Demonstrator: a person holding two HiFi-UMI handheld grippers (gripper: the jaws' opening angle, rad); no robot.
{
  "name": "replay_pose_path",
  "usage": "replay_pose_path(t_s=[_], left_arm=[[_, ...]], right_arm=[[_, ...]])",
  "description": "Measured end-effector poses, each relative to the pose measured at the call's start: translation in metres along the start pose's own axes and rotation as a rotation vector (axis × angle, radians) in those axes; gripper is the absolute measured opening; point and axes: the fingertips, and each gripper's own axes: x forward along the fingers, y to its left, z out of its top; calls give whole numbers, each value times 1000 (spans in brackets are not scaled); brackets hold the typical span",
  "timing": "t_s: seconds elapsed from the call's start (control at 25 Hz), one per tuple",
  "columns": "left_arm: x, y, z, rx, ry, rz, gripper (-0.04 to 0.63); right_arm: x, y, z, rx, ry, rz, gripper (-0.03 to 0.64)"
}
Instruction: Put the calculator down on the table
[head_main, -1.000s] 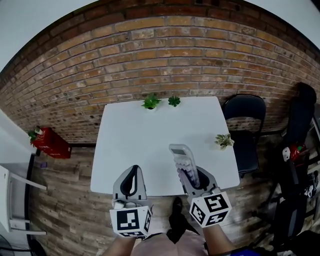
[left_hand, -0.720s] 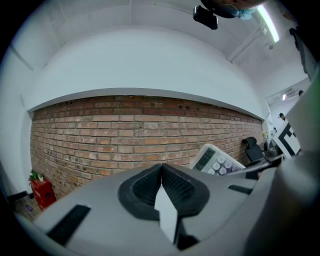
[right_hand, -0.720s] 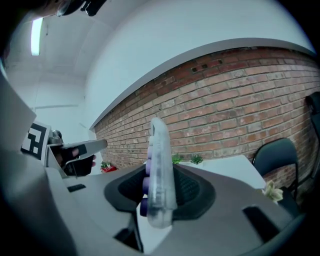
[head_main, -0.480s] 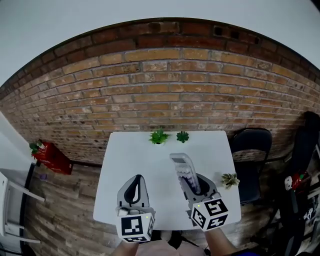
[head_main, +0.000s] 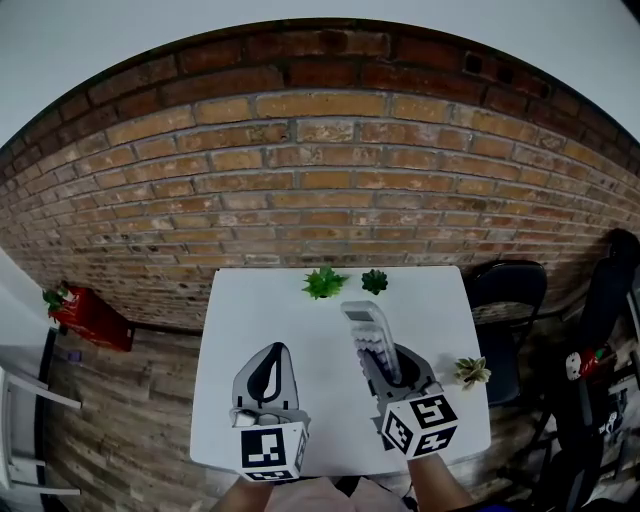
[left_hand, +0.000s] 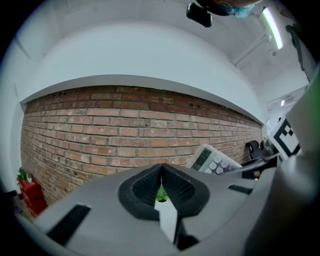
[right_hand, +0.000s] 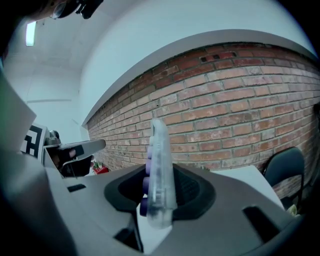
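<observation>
My right gripper (head_main: 383, 368) is shut on a white calculator (head_main: 364, 328) with purple keys, held above the white table (head_main: 260, 310) and sticking out toward the brick wall. In the right gripper view the calculator (right_hand: 160, 170) stands on edge between the pads, keys facing left. My left gripper (head_main: 268, 378) hovers over the table's near left part with its jaws shut and nothing between them; its pads (left_hand: 161, 187) meet at the tip. The calculator (left_hand: 212, 161) also shows at the right of the left gripper view.
Two small green potted plants (head_main: 325, 283) (head_main: 374, 281) stand at the table's far edge by the brick wall, and a third plant (head_main: 470, 373) at its right edge. A black chair (head_main: 508, 300) stands right of the table. A red box (head_main: 85, 315) sits on the floor at left.
Both grippers have moved forward over the table toward the brick wall, the calculator still gripped in the right one. The view has tilted up, showing more wall.
</observation>
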Motion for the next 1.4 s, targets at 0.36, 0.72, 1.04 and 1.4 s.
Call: replay_pose_path(t_s=[0.36, 0.72, 1.04, 1.4], left_arm=[[16, 17, -46, -24, 116, -10, 12], [18, 25, -101, -45, 247, -26, 12], [25, 28, -137, -64, 304, -31, 12], [35, 26, -150, -78, 320, -47, 12]], right_arm=[[40, -3, -68, 74, 160, -12, 133], [55, -1, -138, 174, 288, -28, 133], [63, -3, -180, 257, 323, -39, 133], [73, -4, -199, 316, 360, -42, 135]])
